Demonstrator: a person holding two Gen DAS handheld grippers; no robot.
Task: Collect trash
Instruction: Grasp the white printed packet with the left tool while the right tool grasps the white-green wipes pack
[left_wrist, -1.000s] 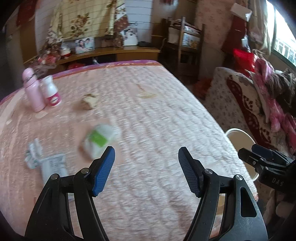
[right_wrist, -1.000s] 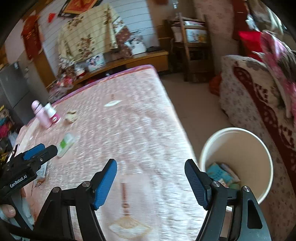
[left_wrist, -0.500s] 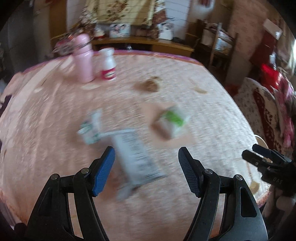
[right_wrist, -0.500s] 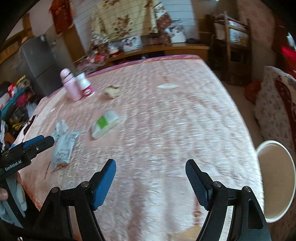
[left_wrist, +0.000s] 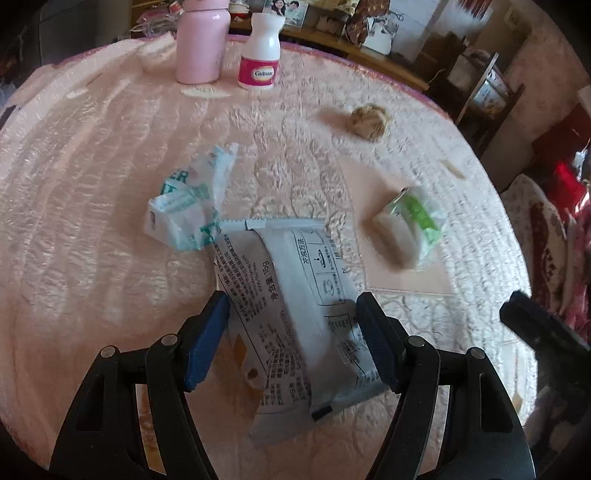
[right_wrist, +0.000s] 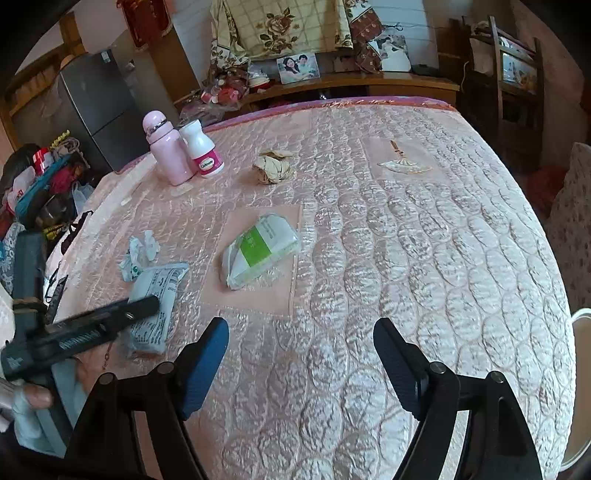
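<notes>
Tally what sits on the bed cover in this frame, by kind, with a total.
Bottles: 2, a pink flask and a white Caltrate bottle.
Wrappers and packets: 3, a grey printed sachet, a crumpled teal-and-white wrapper, a green-labelled packet.
Crumpled paper ball: 1.
Total: 6.

Pink quilted bedspread (right_wrist: 406, 240), grey printed packet (left_wrist: 295, 295), green-striped white pack (right_wrist: 260, 249)
</notes>
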